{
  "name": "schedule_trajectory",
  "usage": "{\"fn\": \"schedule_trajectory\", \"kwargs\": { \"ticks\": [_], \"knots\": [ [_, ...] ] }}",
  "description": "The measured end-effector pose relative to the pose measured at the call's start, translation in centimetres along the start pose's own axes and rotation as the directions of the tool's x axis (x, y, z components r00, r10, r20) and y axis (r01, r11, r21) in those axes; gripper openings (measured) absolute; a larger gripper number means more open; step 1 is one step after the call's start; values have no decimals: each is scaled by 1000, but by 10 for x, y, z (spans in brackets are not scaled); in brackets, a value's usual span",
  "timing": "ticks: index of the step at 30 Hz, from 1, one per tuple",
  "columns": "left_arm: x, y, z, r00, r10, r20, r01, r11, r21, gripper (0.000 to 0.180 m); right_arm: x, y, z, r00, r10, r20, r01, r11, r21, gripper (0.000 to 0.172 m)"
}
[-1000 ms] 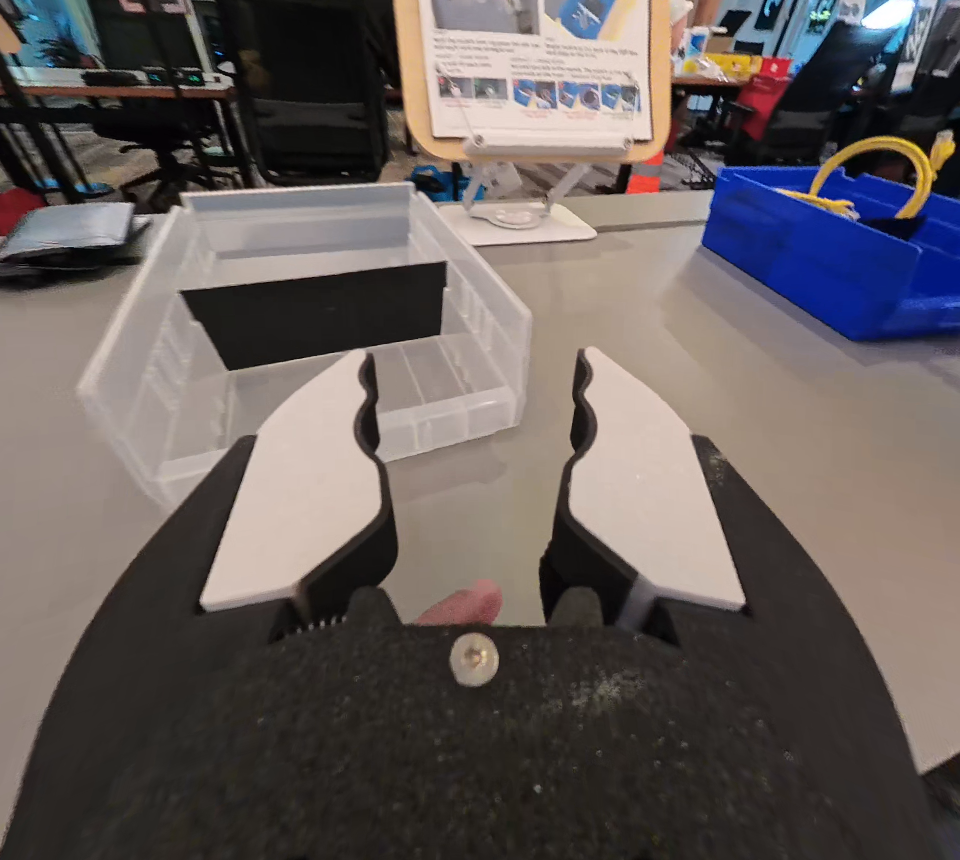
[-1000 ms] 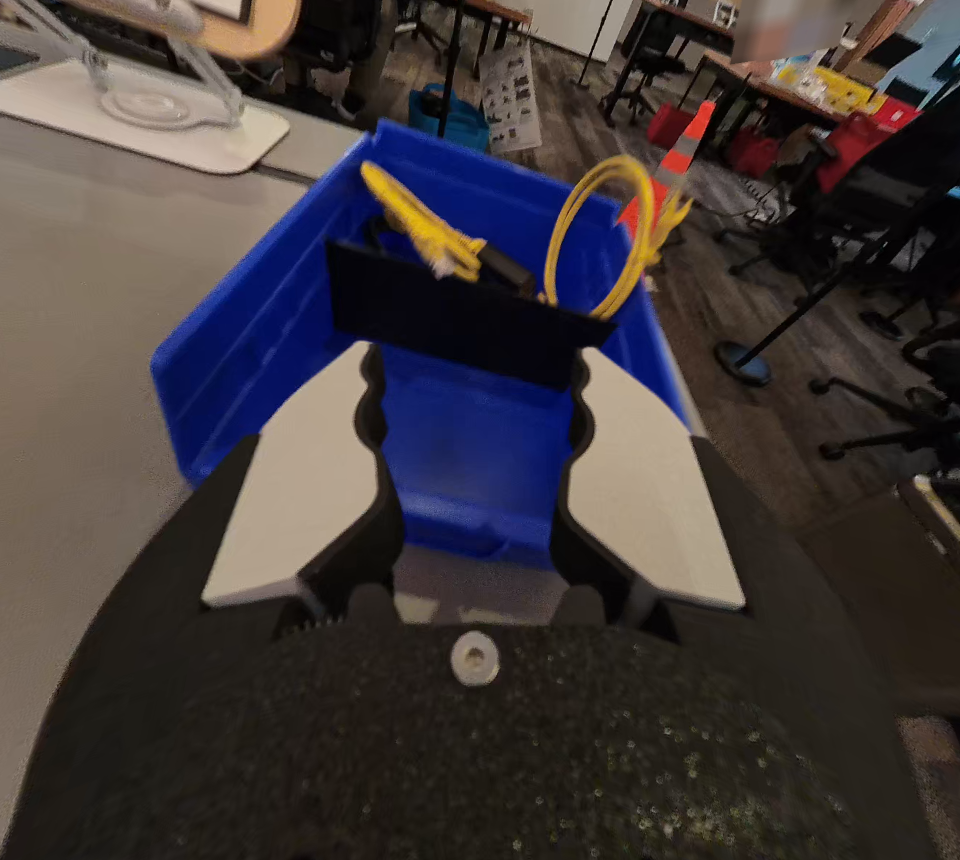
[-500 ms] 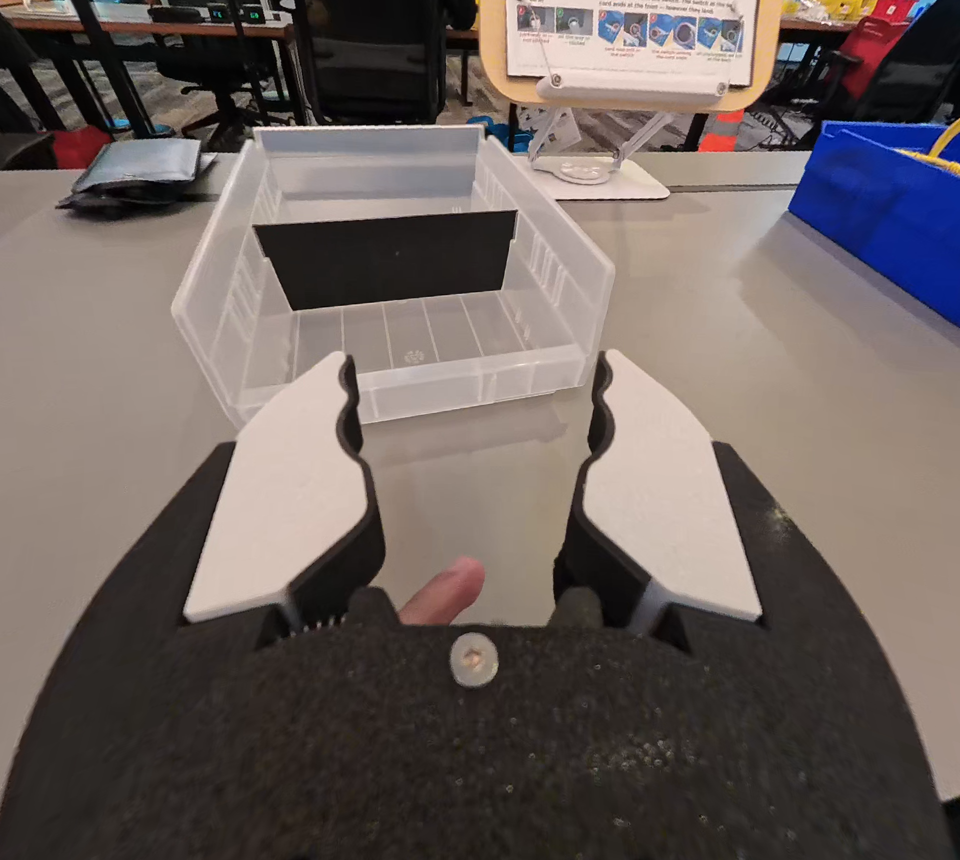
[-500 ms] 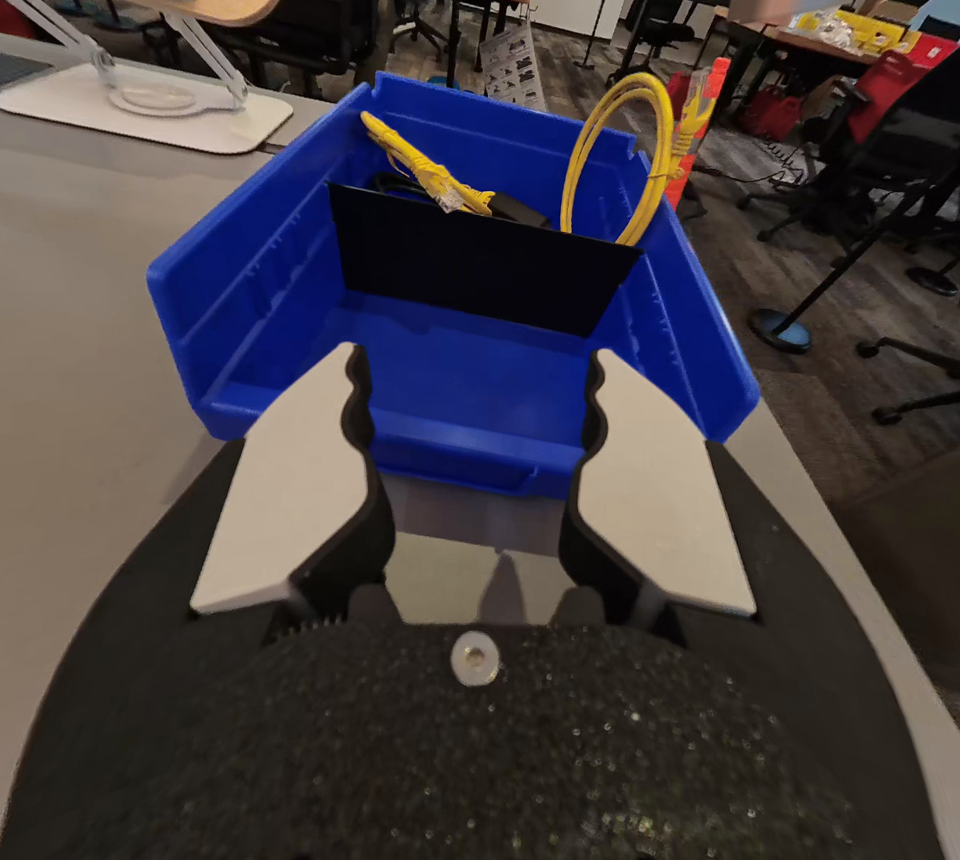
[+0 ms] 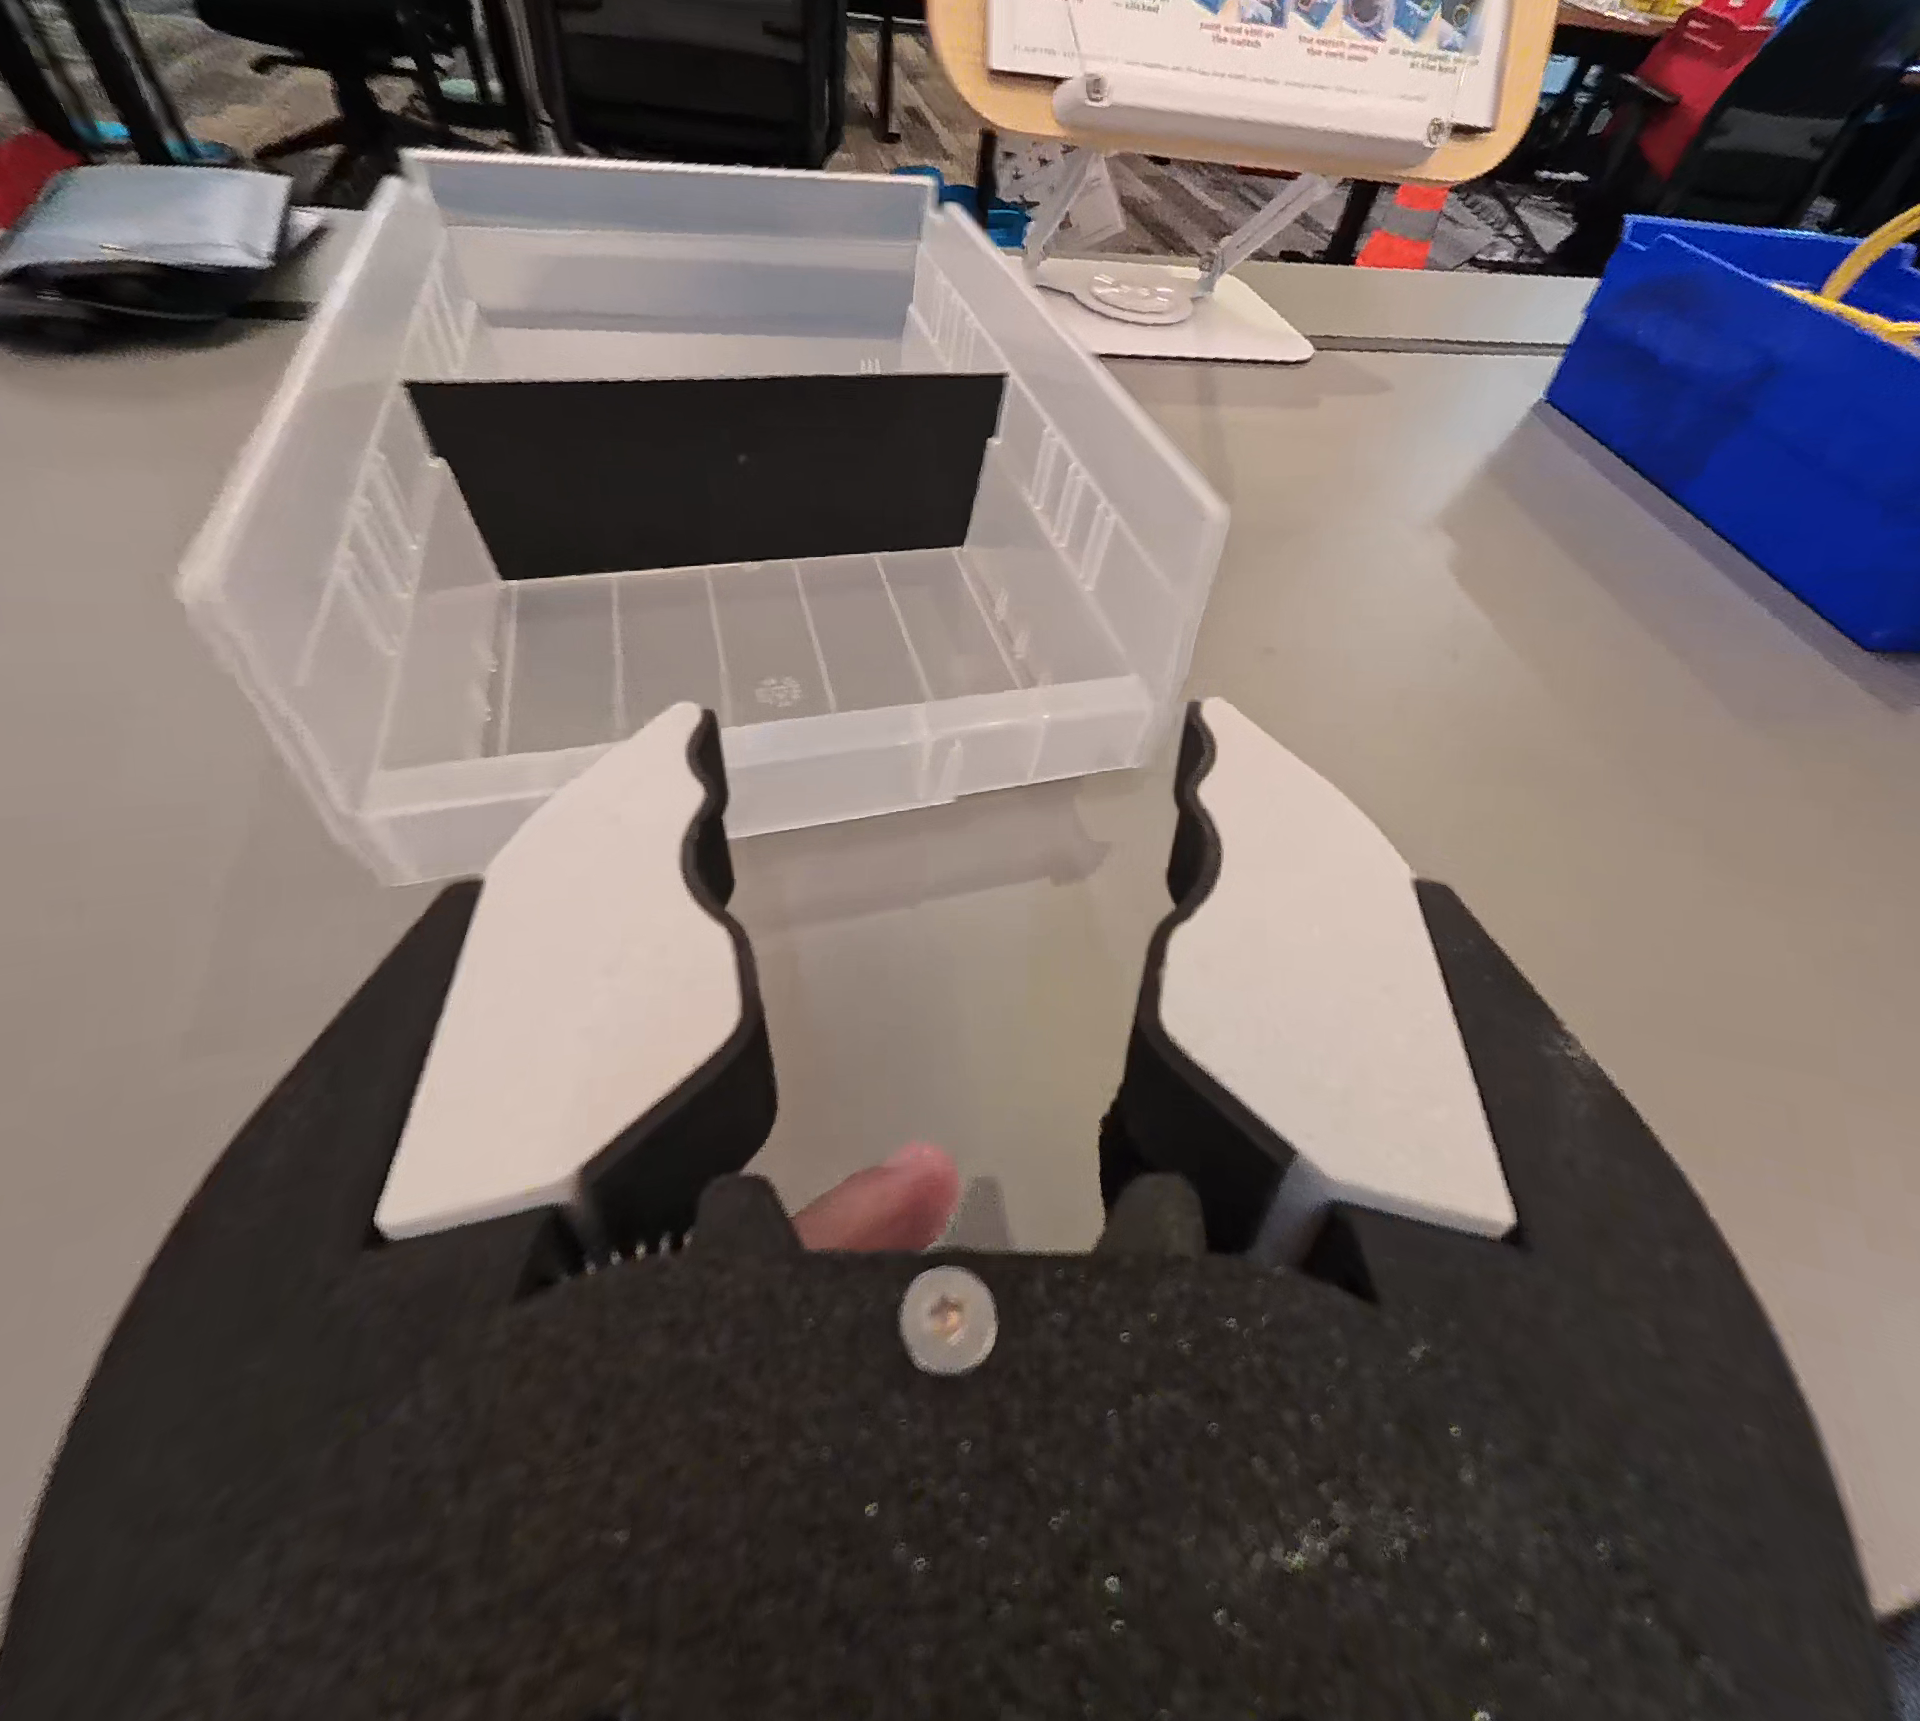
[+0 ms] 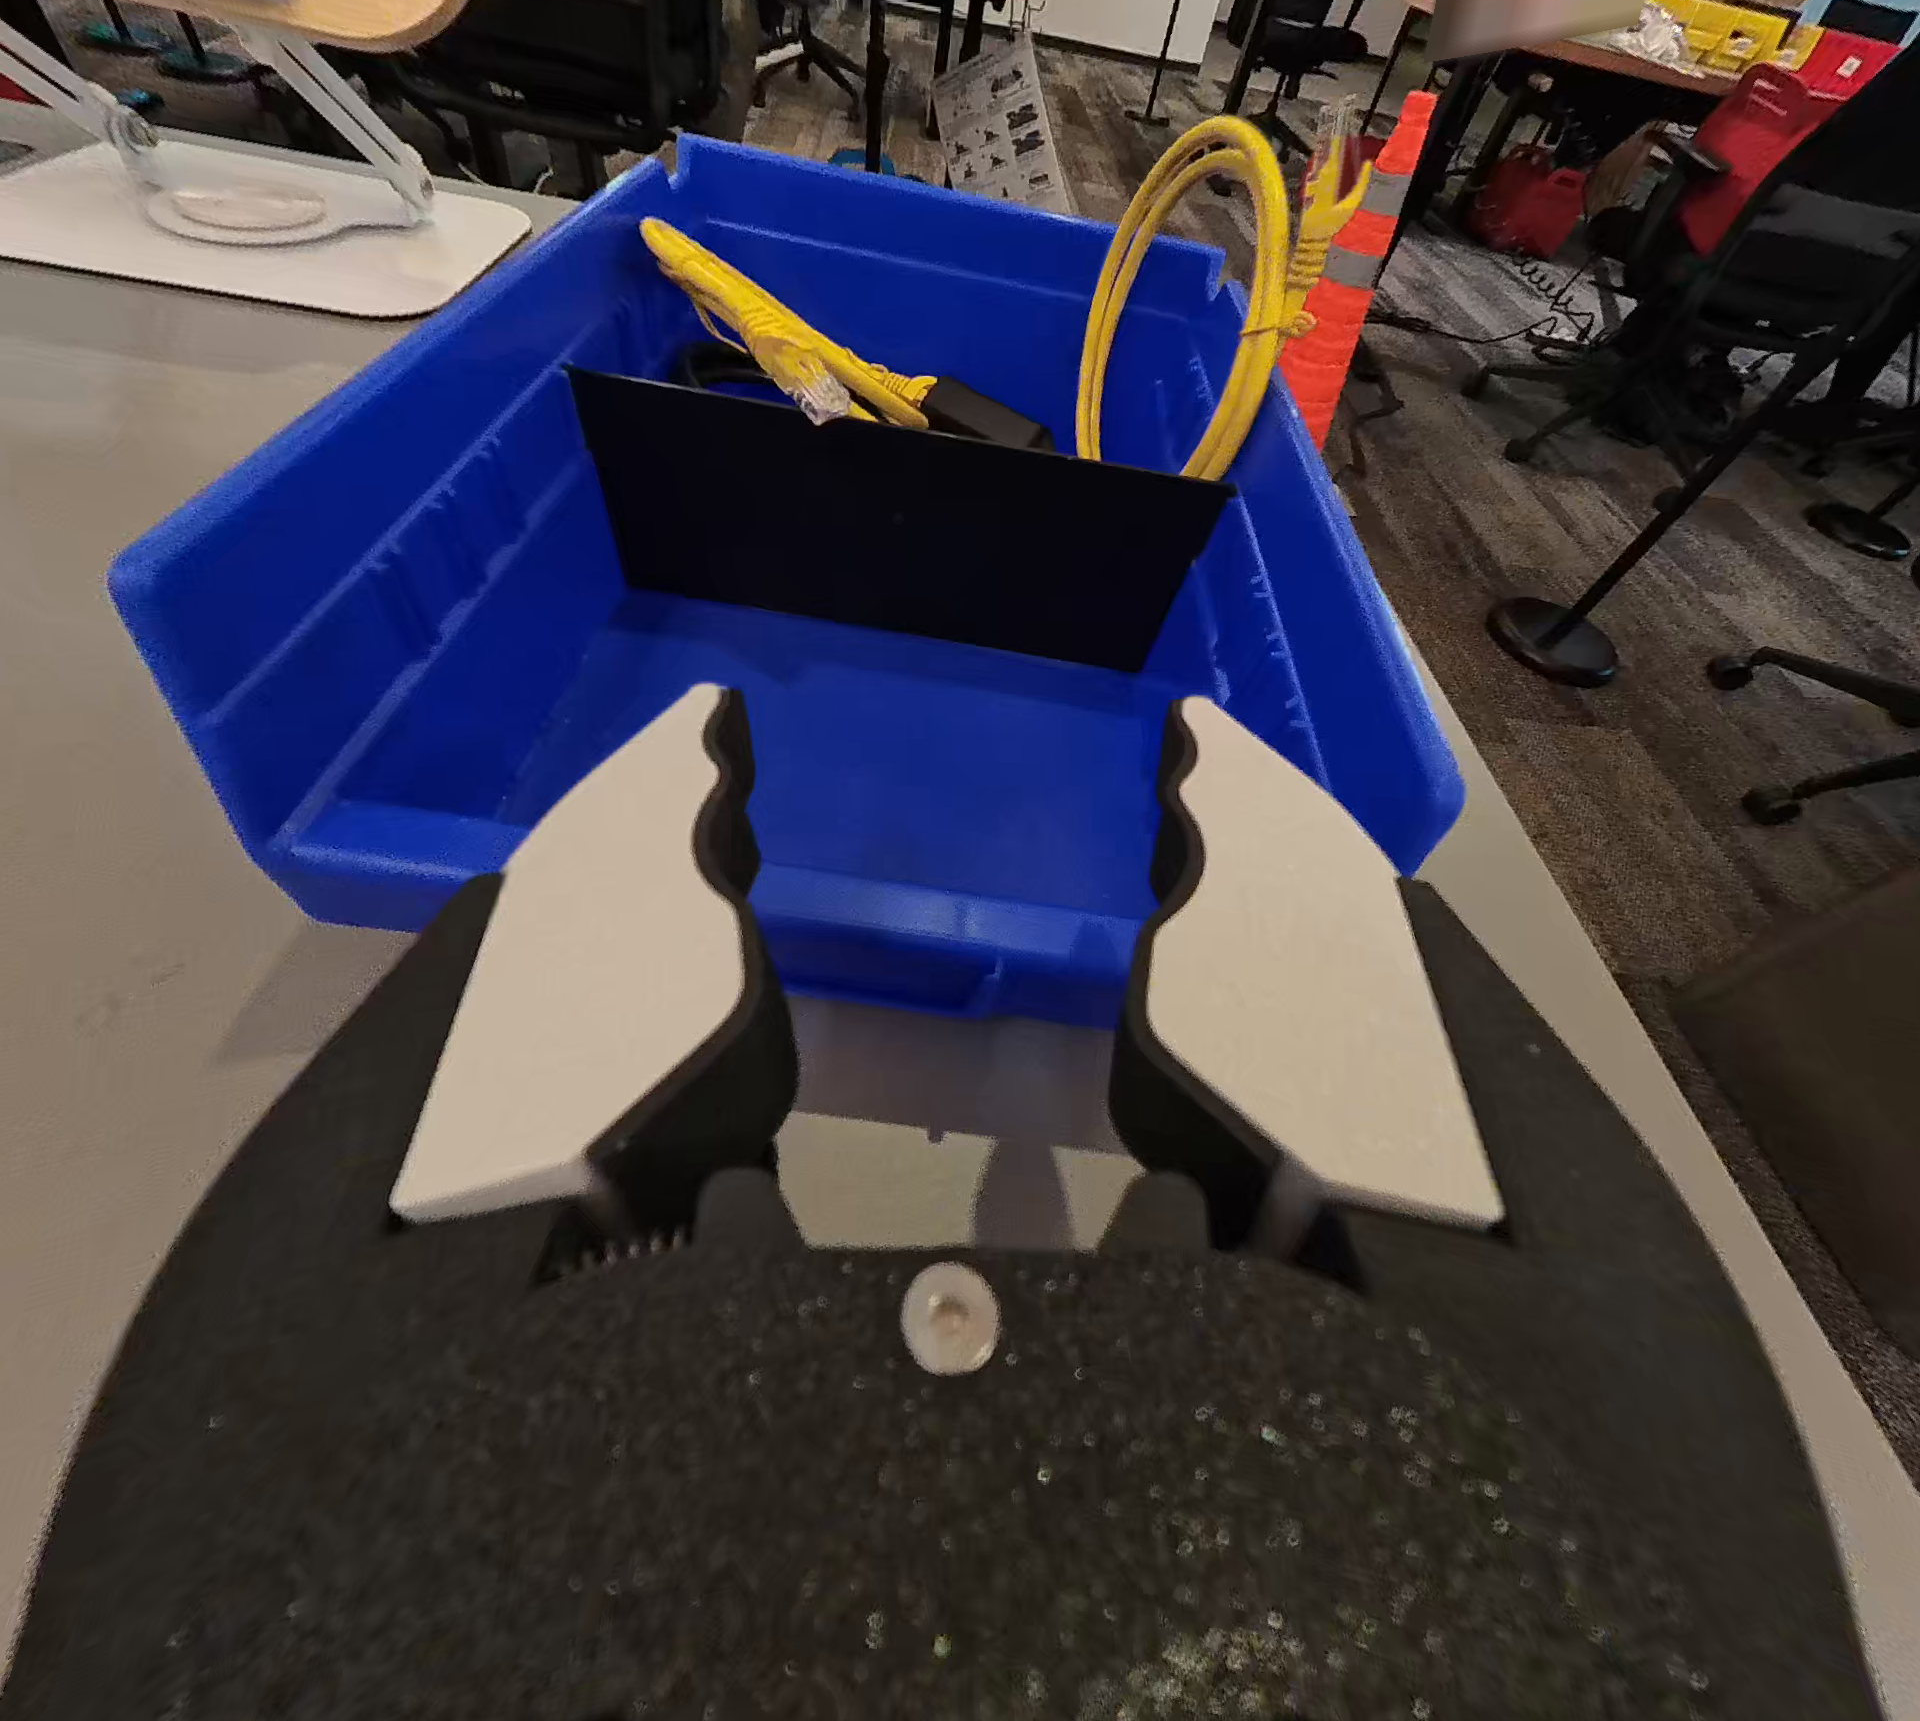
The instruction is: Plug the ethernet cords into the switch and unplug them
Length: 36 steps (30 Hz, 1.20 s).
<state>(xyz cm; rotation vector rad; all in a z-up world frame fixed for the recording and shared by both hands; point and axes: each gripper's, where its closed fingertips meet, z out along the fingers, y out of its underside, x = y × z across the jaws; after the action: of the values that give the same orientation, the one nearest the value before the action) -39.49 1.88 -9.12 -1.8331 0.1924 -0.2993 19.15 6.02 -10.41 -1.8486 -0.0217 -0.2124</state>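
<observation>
My right gripper hangs wide open and empty over the front half of the blue bin, and my left gripper, just as open and empty, faces the clear bin. The yellow cords lie behind the black divider, beside a dark box that is probably the switch, half hidden. I should reach over the divider, come down on one plug squarely and grip its body, not the loose loop
</observation>
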Motion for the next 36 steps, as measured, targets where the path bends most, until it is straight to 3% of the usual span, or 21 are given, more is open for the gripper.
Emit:
{"fn": "schedule_trajectory", "kwargs": {
  "ticks": [5, 9, 11, 14, 18, 20, 23, 25, 26, 27, 28, 32, 36],
  "knots": [
    [71, 4, 10, 987, 30, -160, -36, 999, -36, 73, 8, -3, -8, 998, -41, -42, 42, 999, 18, 75],
    [178, 20, 34, 932, 29, -362, -80, 989, -127, 74, 52, -5, -25, 973, -128, -190, 135, 991, 25, 72],
    [233, 20, 53, 910, 99, -403, -160, 980, -122, 77, 75, -4, -29, 978, -43, -203, 55, 997, 51, 70],
    [311, 14, 91, 894, 108, -434, -177, 977, -121, 79, 97, 7, -25, 982, 100, -161, -92, 994, 58, 71],
    [394, 13, 148, 887, 119, -445, -176, 981, -88, 78, 95, 2, -19, 967, 256, -9, -253, 961, 110, 71],
    [419, 21, 174, 901, 126, -416, -190, 975, -114, 79, 87, 7, -11, 967, 252, 25, -253, 965, 72, 67],
    [436, 27, 208, 925, 130, -356, -183, 976, -119, 70, 71, 22, 5, 981, 194, 33, -192, 980, -45, 66],
    [436, 35, 225, 942, 99, -321, -165, 968, -187, 37, 65, 32, 16, 988, 157, 6, -155, 980, -121, 61],
    [431, 37, 231, 954, 80, -289, -149, 963, -225, 20, 61, 37, 21, 988, 154, 3, -152, 976, -154, 40],
    [424, 36, 235, 966, 62, -253, -128, 959, -254, 17, 64, 38, 23, 984, 175, -39, -179, 970, -167, 28],
    [416, 35, 237, 974, 70, -217, -130, 953, -273, 13, 64, 38, 22, 977, 210, -49, -215, 960, -181, 3],
    [392, 19, 232, 981, 125, -148, -161, 952, -259, 5, 41, 26, 15, 977, 208, -40, -212, 962, -173, 2],
    [353, -2, 203, 983, 145, -110, -164, 969, -186, 3, 1, 4, -3, 961, 275, 15, -273, 958, -82, 3]
  ]
}}
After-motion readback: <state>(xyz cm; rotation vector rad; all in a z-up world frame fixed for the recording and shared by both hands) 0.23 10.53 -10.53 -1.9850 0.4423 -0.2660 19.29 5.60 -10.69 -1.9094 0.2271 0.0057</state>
